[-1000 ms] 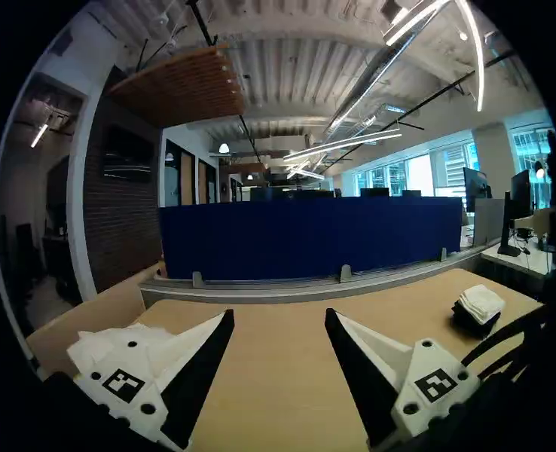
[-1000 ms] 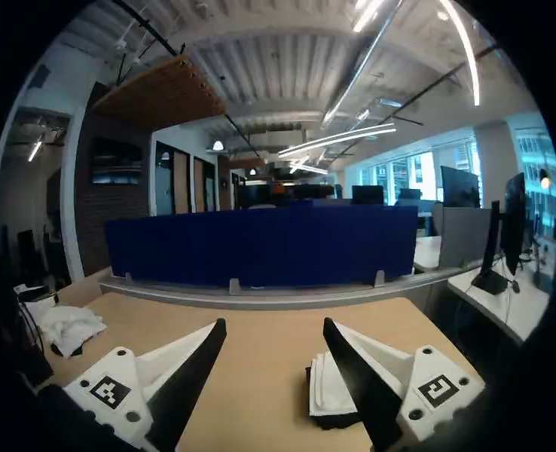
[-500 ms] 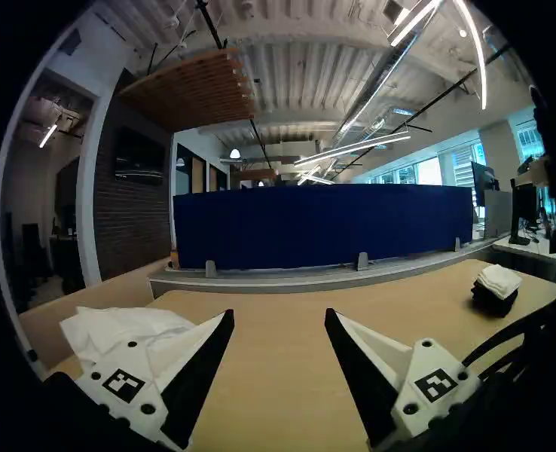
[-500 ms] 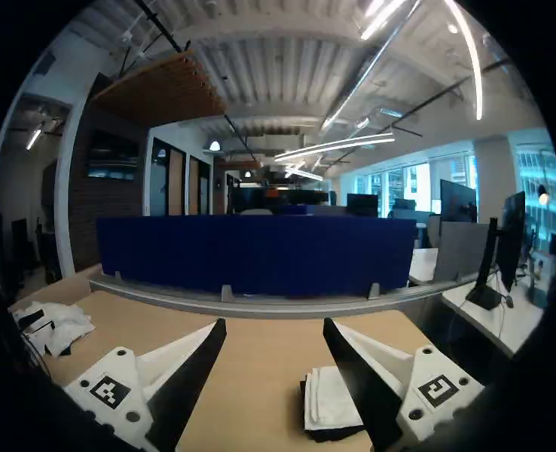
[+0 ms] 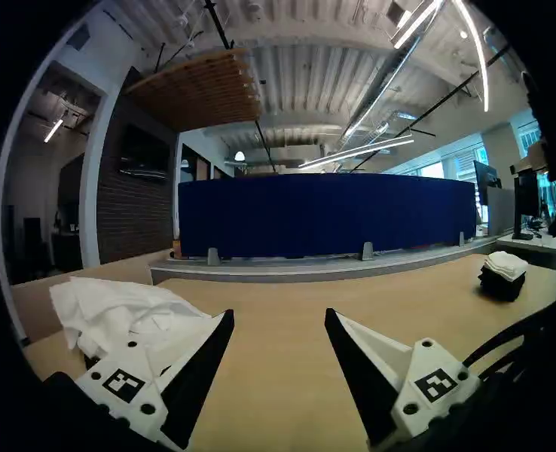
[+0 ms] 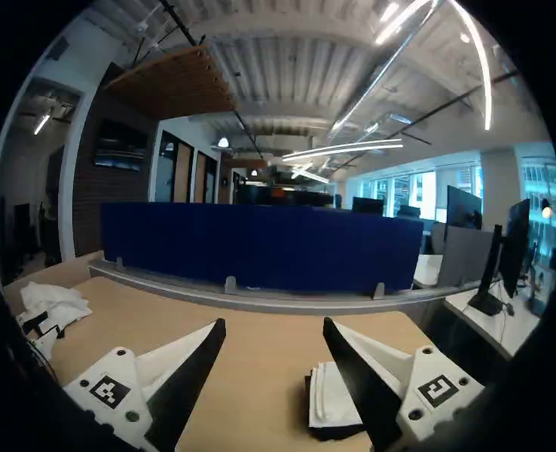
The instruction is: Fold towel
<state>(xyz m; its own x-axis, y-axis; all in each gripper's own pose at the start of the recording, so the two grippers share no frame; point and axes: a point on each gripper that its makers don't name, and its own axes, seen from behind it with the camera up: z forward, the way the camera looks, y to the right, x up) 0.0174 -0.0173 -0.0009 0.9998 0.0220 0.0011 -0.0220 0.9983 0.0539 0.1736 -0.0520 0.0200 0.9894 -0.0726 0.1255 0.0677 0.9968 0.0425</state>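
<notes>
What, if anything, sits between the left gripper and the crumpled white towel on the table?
Nothing visible does. The left gripper, open, is already right at the crumpled white towel, which lies beside and partly behind one of its fingers in the left gripper view. The wooden table between them looks unobstructed.

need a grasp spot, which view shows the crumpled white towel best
The left gripper view: the crumpled towel lies large and near, with its folds readable. The right gripper view shows the same towel small and low in detail at the far left edge.
</notes>
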